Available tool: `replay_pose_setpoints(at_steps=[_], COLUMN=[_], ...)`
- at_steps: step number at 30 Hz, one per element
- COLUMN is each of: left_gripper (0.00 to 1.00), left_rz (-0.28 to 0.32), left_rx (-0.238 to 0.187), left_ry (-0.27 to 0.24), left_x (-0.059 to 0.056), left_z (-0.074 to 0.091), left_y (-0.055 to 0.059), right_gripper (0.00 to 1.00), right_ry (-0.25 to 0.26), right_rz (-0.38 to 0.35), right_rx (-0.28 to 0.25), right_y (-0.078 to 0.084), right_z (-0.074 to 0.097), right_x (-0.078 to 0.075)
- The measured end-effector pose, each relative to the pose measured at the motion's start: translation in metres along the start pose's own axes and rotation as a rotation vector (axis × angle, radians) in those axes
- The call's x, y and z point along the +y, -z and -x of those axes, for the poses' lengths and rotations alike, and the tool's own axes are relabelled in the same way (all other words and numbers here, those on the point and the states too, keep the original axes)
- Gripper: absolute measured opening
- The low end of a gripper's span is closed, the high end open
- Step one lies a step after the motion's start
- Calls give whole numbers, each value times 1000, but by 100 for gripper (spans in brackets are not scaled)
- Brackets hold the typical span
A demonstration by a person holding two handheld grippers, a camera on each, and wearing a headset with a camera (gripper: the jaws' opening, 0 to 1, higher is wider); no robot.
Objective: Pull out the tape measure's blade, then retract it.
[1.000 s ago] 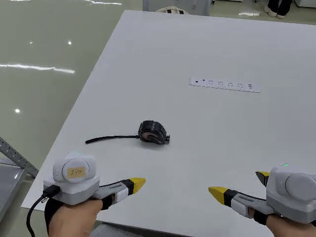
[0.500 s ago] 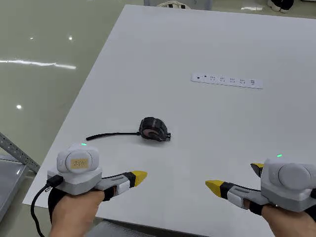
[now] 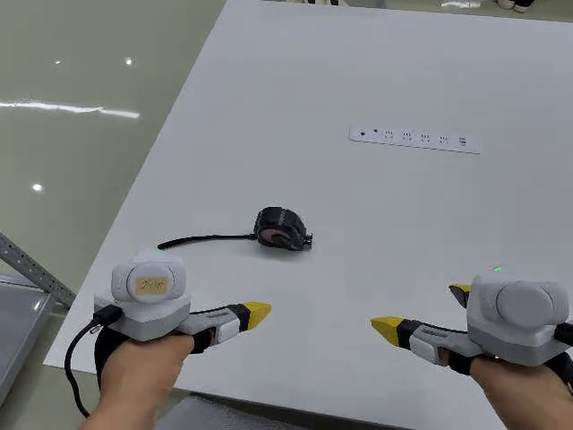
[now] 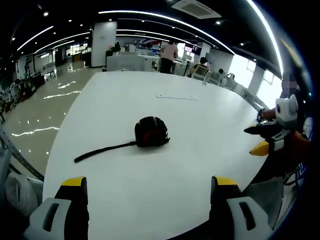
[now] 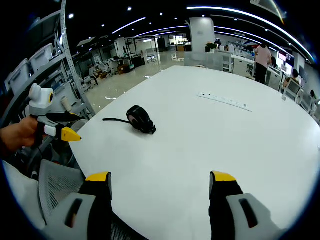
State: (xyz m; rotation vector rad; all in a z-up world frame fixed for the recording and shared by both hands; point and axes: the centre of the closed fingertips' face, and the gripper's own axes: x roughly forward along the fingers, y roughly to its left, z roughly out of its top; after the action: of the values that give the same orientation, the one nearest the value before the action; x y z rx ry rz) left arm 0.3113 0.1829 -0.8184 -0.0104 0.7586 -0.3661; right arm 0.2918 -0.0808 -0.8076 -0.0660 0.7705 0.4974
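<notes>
Yellow-tipped jaws stand spread and empty on the left gripper (image 4: 150, 182) and right gripper (image 5: 160, 176), both well short of the power strip (image 3: 414, 139). A one-sided nudge could skid the tape measure (image 3: 282, 228) over the smooth table (image 3: 358, 54); a weak pinch could let the blade whip back. Black, rounded and red-faced, it lies nearer than the power strip and left of it, with its strap (image 3: 201, 239) trailing farther left.

Left gripper (image 4: 149, 182) and right gripper (image 5: 160, 176) both hover, jaws spread wide.
</notes>
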Motion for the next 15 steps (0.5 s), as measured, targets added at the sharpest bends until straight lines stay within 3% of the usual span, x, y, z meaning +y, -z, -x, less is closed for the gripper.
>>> replay_pose_setpoints(at_steps=[15], left_gripper=[99], left_rz=[-26], left_rx=[9], left_ry=[17], left_x=[4], left_z=[-17], left_y=[-4], right_gripper=[81], right_ry=[-24], right_rz=[23], right_rx=[22], right_y=[-2], right_z=[-13], right_x=[-1])
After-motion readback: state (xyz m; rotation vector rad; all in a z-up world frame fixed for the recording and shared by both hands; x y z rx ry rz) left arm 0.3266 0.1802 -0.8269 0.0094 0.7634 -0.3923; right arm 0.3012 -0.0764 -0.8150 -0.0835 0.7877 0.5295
